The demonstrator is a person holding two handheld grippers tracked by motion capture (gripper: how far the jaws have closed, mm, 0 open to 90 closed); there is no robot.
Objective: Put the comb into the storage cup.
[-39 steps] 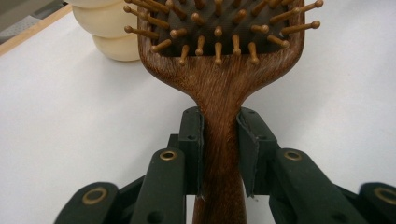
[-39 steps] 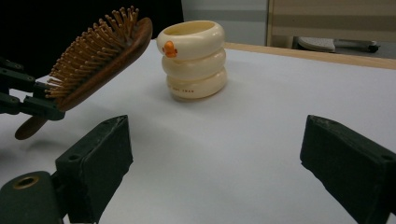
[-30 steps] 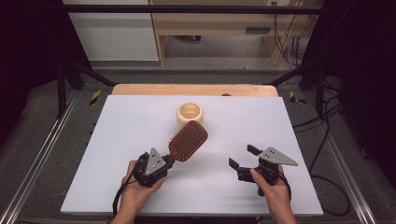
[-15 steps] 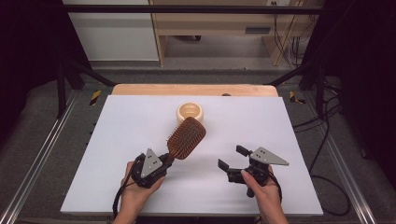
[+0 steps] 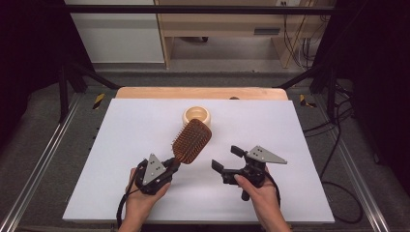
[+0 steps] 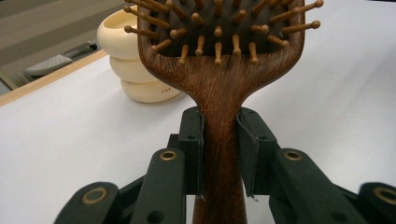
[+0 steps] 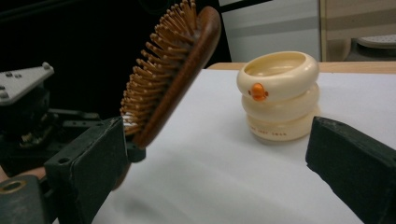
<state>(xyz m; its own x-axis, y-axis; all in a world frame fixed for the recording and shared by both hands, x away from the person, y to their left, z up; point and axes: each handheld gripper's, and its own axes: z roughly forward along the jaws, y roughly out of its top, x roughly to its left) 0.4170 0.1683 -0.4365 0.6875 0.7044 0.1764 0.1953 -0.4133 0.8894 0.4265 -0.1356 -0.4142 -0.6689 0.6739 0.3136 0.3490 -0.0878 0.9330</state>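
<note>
A brown wooden paddle hairbrush point(image 5: 192, 140) is lifted off the table, its head tilted up and away toward the back. My left gripper point(image 5: 171, 166) is shut on the brush's handle point(image 6: 219, 154), and both pads press the neck just below the bristles. The bristles point(image 7: 154, 74) face the right side. My right gripper point(image 5: 226, 158) is open, a little to the right of the brush, with nothing between its jaws. In the right gripper view the brush point(image 7: 177, 70) sits beside the left jaw.
A cream ringed cup point(image 5: 196, 116) with an orange dot point(image 7: 258, 91) stands upright at the table's middle back, just behind the brush head. The white table top point(image 5: 130, 130) has a wooden strip point(image 5: 198, 93) along its far edge.
My right gripper has moved left, closer to the brush, staying open. The left gripper kept hold of the brush, whose head turned slightly.
</note>
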